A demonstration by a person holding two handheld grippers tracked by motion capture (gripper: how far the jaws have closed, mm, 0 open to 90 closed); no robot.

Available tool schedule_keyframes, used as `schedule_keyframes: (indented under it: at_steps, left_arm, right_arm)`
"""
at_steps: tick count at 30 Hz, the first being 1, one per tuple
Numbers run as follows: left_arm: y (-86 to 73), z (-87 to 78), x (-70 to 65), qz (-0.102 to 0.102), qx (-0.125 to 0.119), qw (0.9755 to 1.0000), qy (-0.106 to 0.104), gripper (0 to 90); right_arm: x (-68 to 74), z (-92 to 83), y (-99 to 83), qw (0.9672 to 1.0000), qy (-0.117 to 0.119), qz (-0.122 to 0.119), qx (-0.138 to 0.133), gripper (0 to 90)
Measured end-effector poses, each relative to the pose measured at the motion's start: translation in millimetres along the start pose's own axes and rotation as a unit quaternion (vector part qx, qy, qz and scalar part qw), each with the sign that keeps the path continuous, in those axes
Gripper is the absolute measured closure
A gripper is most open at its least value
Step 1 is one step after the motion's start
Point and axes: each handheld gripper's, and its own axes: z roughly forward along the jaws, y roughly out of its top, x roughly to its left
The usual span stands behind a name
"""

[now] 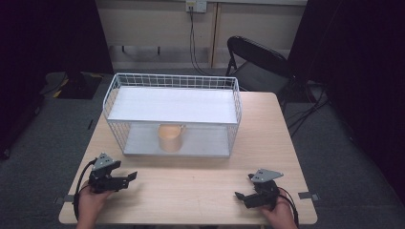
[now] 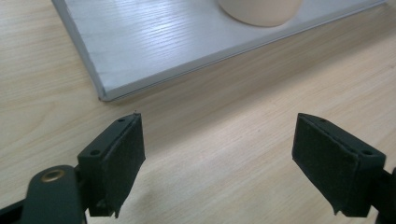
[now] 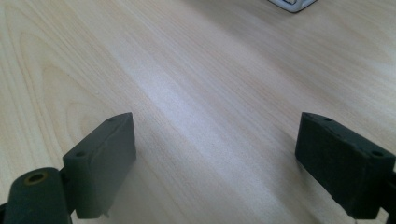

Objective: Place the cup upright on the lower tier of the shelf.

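Both jaws spread wide and empty on left gripper (image 1: 125, 178) and right gripper (image 1: 242, 195), resting near table's front edge; beige cup (image 1: 170, 137), upright on wire rack's (image 1: 229, 86) lower shelf, probably light, rigid, smooth—best pinched across rim.

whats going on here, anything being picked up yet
Not yet. A person holds a hand-held gripper in each hand near the table's front edge: the left hand-held gripper and right hand-held gripper are both open and empty. A tan cup stands untouched on the lower shelf of a white wire rack.
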Motion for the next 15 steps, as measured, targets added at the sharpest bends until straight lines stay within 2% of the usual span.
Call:
schedule_keyframes:
  at_steps: [15]
  left_arm:
    - [-10.1,0.6,4.8,0.009,0.014,0.9997,0.017,17.0]
  right_arm:
    - [0.0,0.0,0.0,1.0000,0.000,0.000,0.000,11.7]
